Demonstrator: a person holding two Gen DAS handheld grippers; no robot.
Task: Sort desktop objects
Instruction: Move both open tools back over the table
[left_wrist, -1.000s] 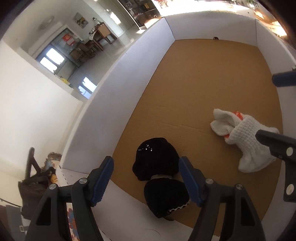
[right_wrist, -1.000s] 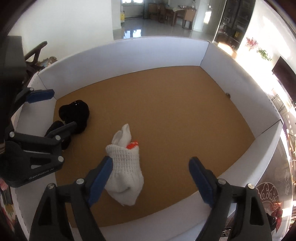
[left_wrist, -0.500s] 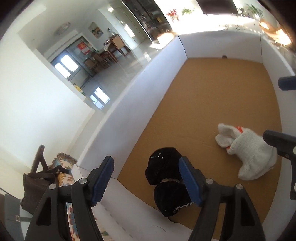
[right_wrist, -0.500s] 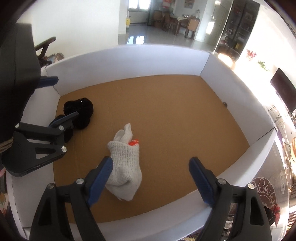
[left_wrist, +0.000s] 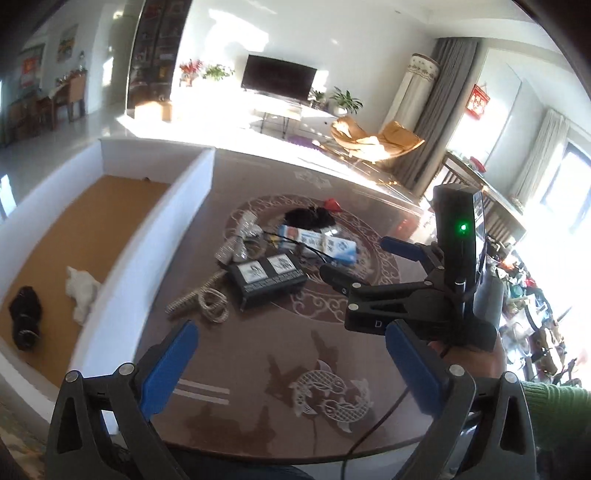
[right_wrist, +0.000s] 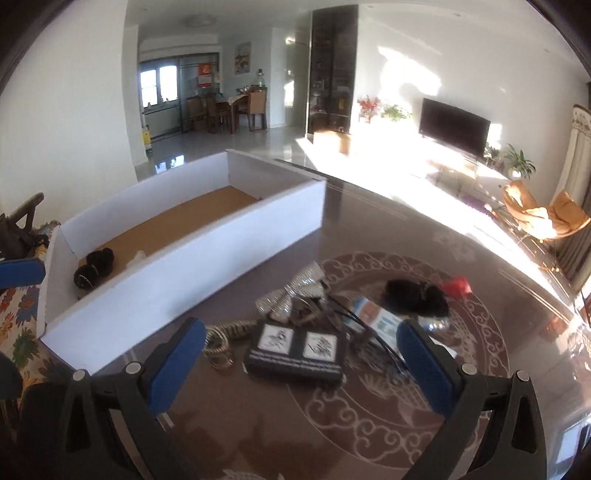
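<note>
Nearest in each wrist view are the blue-padded fingers of the gripper carrying that camera: the left gripper (left_wrist: 288, 363) and the right gripper (right_wrist: 303, 360) both have their jaws opening, spread wide, with nothing between them. Both hang above a dark patterned surface (right_wrist: 369, 424) with pale scrollwork. In the left wrist view the right gripper shows again at the right, held by a hand (left_wrist: 476, 360) with a green sleeve (left_wrist: 554, 410) behind it. Just past the fingers lies the clutter to be sorted, gathered near the middle of the surface: a black box (right_wrist: 295, 350) with two pale picture panels on its lid, a coiled rope bracelet (right_wrist: 218, 349) just left of it, a glittery silver bow (right_wrist: 291, 295) beyond, a blue and white packet (right_wrist: 380, 321) to the right with thin dark cords across it, and farther back a black fluffy item (right_wrist: 417, 295) touching a small red piece (right_wrist: 458, 286). To the left of the clutter stands a white-walled box (right_wrist: 207, 266) with a brown cardboard floor; at its near end lie a black sock bundle (left_wrist: 26, 314) and a white knitted glove (left_wrist: 81, 291), close together but apart. Far behind, in the sunlit room, are a television (right_wrist: 454, 127), potted plants and a tan chair (left_wrist: 373, 138).
</note>
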